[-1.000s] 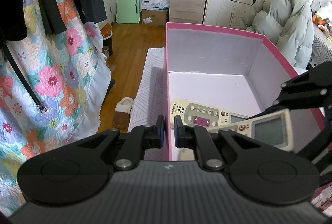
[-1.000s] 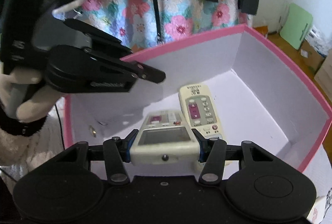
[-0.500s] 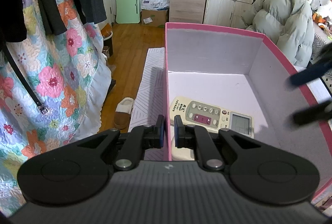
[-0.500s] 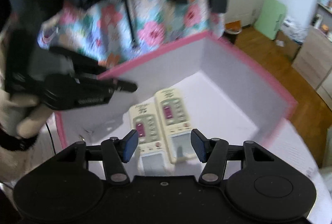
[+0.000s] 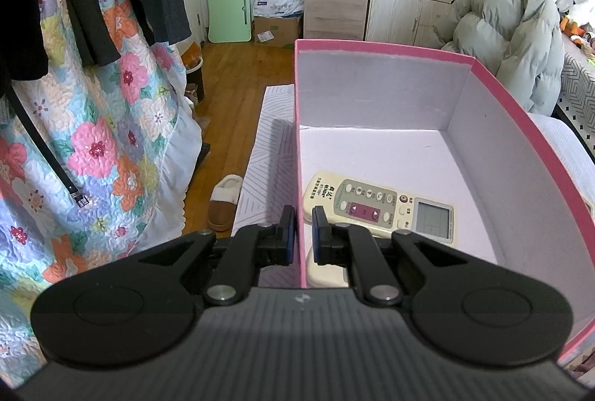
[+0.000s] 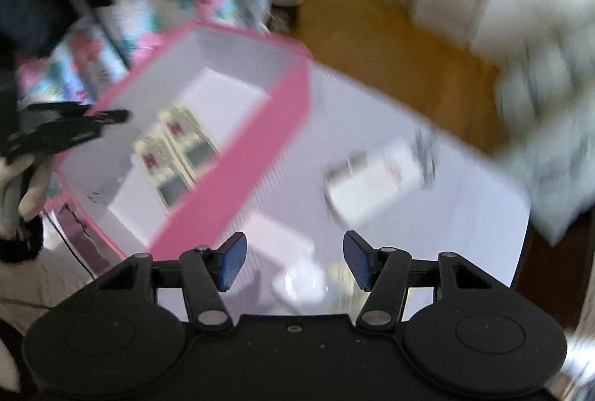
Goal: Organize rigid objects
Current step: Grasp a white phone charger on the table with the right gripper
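A pink box (image 5: 379,48) with a pale inside stands open on a white table. One cream remote (image 5: 379,206) lies flat on its floor. A second remote (image 5: 327,272) lies beside it, mostly hidden behind my fingers. My left gripper (image 5: 302,237) is shut on the box's left wall near the front corner. In the blurred right wrist view, my right gripper (image 6: 293,261) is open and empty. It hangs over the table to the right of the pink box (image 6: 260,148), where both remotes (image 6: 178,148) show side by side. The left gripper (image 6: 74,126) is at the box's far edge there.
On the white table (image 6: 465,215) lie a blurred white boxy item (image 6: 375,185) and a small white object (image 6: 301,282) just below my right fingers. A floral quilt (image 5: 104,141), a slipper (image 5: 223,200) on the wood floor and a puffer jacket (image 5: 509,40) surround the table.
My right gripper let go of the second remote inside the box, opened, then lifted out and swung right over the table. The left gripper kept still on the box wall.
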The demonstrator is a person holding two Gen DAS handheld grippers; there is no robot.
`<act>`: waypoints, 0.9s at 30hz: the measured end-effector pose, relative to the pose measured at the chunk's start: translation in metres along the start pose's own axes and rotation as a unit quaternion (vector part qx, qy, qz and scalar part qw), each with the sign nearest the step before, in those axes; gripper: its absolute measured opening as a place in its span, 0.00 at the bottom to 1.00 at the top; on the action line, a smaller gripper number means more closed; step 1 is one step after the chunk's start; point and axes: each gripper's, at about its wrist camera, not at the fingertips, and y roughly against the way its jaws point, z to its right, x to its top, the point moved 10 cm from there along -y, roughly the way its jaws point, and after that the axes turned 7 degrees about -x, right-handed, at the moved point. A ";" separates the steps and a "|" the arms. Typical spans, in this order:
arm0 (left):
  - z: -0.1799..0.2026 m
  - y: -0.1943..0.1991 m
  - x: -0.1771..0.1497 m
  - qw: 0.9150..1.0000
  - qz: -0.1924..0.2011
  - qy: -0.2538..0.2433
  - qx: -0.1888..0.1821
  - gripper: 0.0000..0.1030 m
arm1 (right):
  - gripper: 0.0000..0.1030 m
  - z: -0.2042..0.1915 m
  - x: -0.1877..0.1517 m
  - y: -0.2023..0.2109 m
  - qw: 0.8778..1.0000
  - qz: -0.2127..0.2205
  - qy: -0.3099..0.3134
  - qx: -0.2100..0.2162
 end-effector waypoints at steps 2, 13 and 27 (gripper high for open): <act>0.000 -0.001 0.000 1.000 -0.003 0.000 0.002 0.08 | 0.61 0.020 -0.012 -0.019 0.998 -0.032 -0.052 0.010; -0.001 -0.002 0.001 1.000 -0.003 0.000 -0.001 0.08 | 0.62 0.062 -0.033 -0.059 0.976 -0.077 -0.193 0.062; -0.001 -0.001 0.001 1.000 0.004 -0.005 0.000 0.08 | 0.67 0.006 -0.025 -0.094 0.979 -0.138 -0.145 0.047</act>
